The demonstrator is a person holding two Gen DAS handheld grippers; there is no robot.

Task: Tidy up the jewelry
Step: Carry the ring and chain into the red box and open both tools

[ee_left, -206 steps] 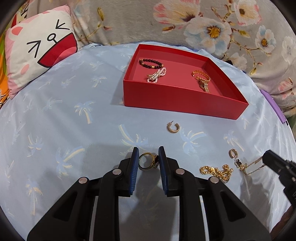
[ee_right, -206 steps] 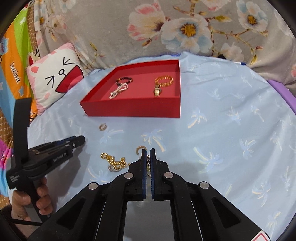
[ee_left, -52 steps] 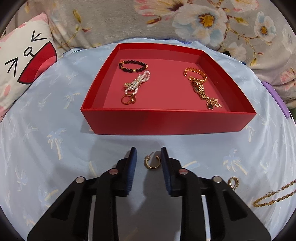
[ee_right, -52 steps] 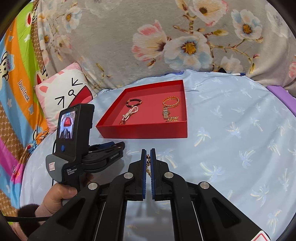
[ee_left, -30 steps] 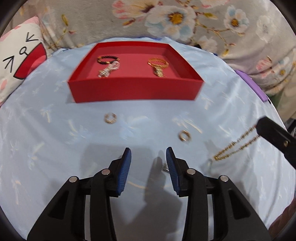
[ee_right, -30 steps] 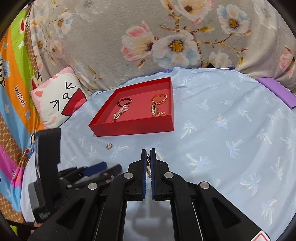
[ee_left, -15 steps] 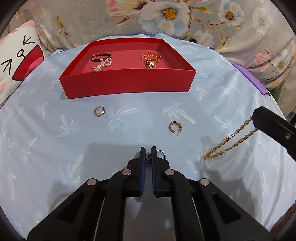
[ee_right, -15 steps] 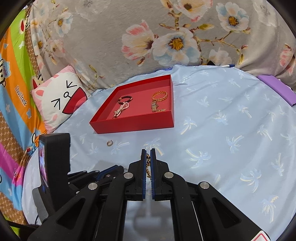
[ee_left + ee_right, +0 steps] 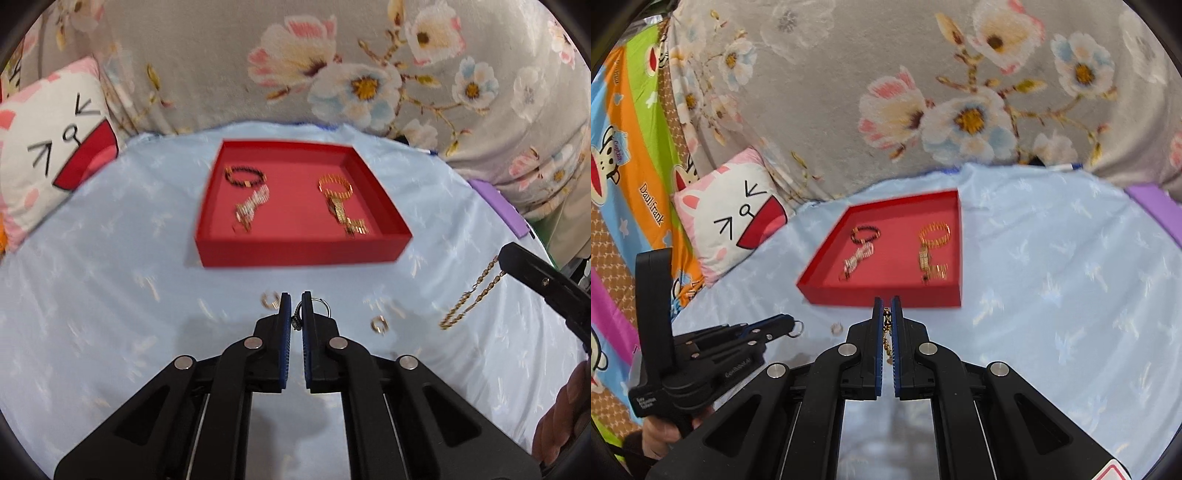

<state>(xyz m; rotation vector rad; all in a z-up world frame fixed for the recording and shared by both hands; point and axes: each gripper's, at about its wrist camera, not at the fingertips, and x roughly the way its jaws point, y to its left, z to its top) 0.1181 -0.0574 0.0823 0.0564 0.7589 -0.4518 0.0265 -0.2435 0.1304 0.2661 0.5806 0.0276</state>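
Note:
A red tray [image 9: 295, 254] lies at the back of the light-blue cloth and holds a dark bead bracelet [image 9: 244, 175], a pearl piece [image 9: 251, 207] and a gold bracelet with a watch [image 9: 336, 192]. My left gripper [image 9: 296, 314] is shut on a silver ring [image 9: 317, 306] and holds it above the cloth in front of the tray. My right gripper [image 9: 886, 314] is shut on a gold chain [image 9: 886, 332]; the chain [image 9: 469, 299] hangs from it in the left wrist view. Two gold hoop earrings [image 9: 271, 300] [image 9: 379, 325] lie on the cloth.
A cat-face cushion [image 9: 48, 155] leans at the back left. A floral fabric [image 9: 332, 66] rises behind the cloth. A purple object [image 9: 498, 206] lies at the right edge. The tray [image 9: 882, 295] also shows in the right wrist view.
My left gripper closed on the silver ring and lifted it off the cloth, moving toward the tray. My right gripper kept the gold chain and rose slightly.

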